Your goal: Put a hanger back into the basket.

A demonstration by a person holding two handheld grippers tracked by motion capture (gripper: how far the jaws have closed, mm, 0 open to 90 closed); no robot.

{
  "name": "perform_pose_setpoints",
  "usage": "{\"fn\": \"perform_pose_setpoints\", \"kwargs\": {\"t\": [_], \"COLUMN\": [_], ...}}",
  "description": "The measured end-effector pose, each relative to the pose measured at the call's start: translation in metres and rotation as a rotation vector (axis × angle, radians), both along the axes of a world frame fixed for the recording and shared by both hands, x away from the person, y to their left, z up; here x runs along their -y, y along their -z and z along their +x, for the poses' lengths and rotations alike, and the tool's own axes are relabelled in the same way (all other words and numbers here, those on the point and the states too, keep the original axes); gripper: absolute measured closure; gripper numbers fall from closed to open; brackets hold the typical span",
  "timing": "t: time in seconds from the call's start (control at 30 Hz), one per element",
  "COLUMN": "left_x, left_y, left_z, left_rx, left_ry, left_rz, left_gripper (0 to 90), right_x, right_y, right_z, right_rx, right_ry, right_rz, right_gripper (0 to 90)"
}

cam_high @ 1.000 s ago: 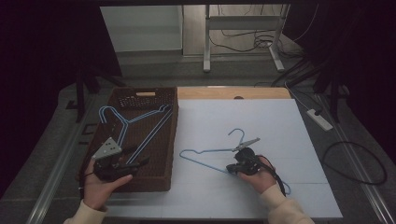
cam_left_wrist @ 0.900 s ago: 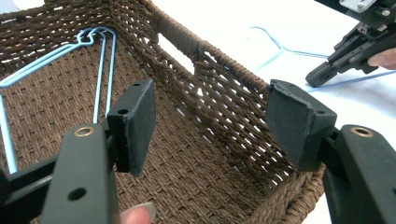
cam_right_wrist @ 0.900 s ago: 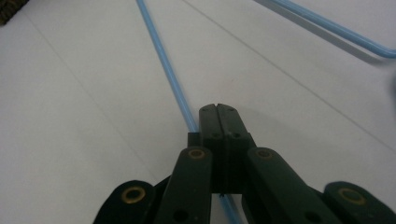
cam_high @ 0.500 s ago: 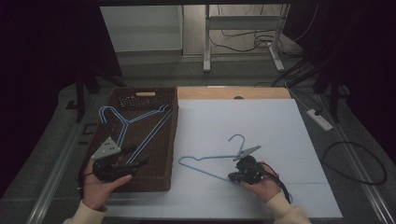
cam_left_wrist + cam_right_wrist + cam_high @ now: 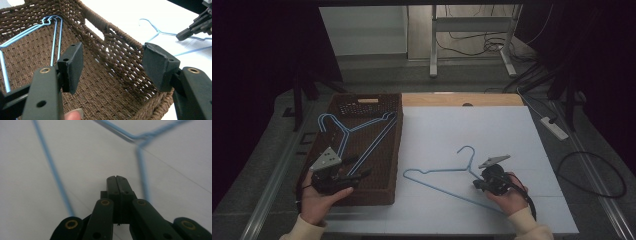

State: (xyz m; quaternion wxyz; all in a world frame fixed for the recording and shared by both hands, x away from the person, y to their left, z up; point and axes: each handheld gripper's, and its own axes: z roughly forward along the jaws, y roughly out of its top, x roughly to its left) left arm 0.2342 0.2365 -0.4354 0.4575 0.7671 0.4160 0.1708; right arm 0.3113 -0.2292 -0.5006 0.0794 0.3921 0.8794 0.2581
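A blue wire hanger [image 5: 447,172] lies on the white table [image 5: 492,125]. My right gripper [image 5: 476,185] sits low over its near right part, jaws shut. In the right gripper view the pads [image 5: 116,181] meet with nothing visible between them, and the hanger's wires [image 5: 53,172] run past on both sides. My left gripper [image 5: 359,174] hovers over the near end of the brown wicker basket [image 5: 397,150], open and empty [image 5: 112,57]. Two more blue hangers [image 5: 357,132] lie in the basket [image 5: 120,33], one of them [image 5: 53,30] beyond my left jaw.
A bare wooden strip [image 5: 462,99] runs along the table's far edge. A power strip [image 5: 554,127] and cables [image 5: 592,175] lie on the floor to the right. Table legs [image 5: 432,40] stand beyond. The left gripper view catches the right gripper [image 5: 193,26] over the table's hanger [image 5: 155,28].
My right gripper has moved a little to the right and toward me. The hanger on the table has shifted toward the near edge with it. The left gripper has stayed still.
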Motion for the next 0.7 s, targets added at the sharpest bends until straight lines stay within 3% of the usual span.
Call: {"fn": "perform_pose_setpoints", "kwargs": {"t": [0.17,0.47,0.63,0.7], "left_x": [0.0,0.001,0.001,0.001], "left_y": [-0.001,0.0,0.0,0.0], "left_z": [0.0,0.0,0.0,0.0], "left_rx": [0.003,-0.001,-0.001,-0.002], "left_ry": [0.0,0.003,0.002,0.002], "left_rz": [-0.001,0.004,0.004,0.004], "left_gripper": [35.0,35.0,35.0,35.0], "right_x": [0.019,0.023,0.03,0.034], "right_y": [0.001,0.003,0.003,0.003], "right_z": [0.003,0.006,0.023,0.038], "right_rx": [0.004,0.026,0.041,0.051], "right_ry": [0.043,0.033,0.053,0.072], "right_rz": [-0.016,-0.062,-0.062,-0.055], "right_gripper": [90.0,90.0,90.0,90.0]}}
